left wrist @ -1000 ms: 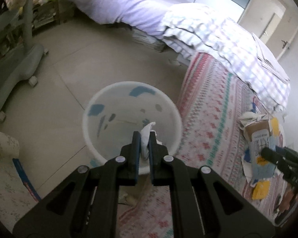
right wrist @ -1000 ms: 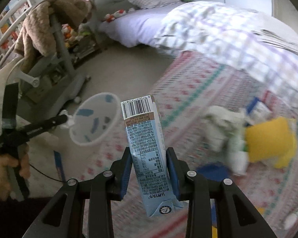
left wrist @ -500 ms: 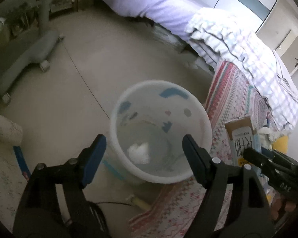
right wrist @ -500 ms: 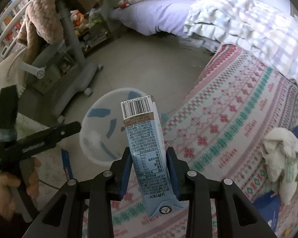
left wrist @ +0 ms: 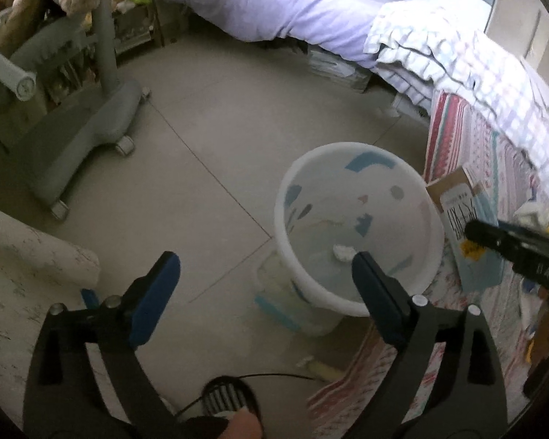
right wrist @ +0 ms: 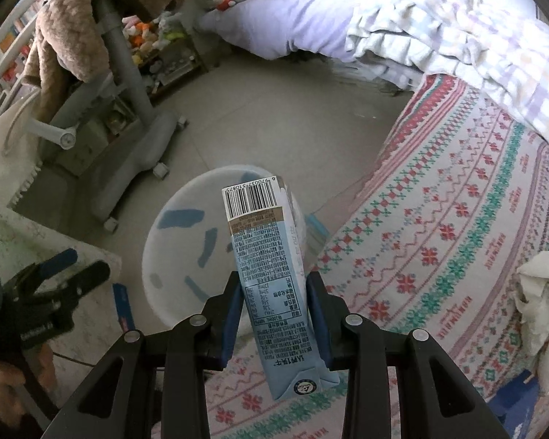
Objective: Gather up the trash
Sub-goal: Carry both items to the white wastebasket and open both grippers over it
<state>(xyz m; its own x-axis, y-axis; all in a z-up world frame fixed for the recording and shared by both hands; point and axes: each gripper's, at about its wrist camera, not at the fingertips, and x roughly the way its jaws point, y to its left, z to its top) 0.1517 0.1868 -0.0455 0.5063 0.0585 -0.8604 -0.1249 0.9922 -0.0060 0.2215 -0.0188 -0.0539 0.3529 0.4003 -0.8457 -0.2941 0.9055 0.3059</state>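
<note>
A white trash bin with blue patches stands on the floor at the rug's edge; a crumpled white tissue lies on its bottom. My left gripper is open and empty, near the bin's left front. My right gripper is shut on a light blue drink carton with a barcode on top, held upright over the near rim of the bin. The carton and the right gripper also show at the right of the left wrist view.
A patterned rug lies right of the bin, with crumpled white trash on it. A bed with a checked blanket is behind. A grey wheeled stand is at left. A cable and slipper lie near me.
My left gripper opened and let the tissue fall into the bin, then drew back left. My right gripper carried the carton from the rug to over the bin.
</note>
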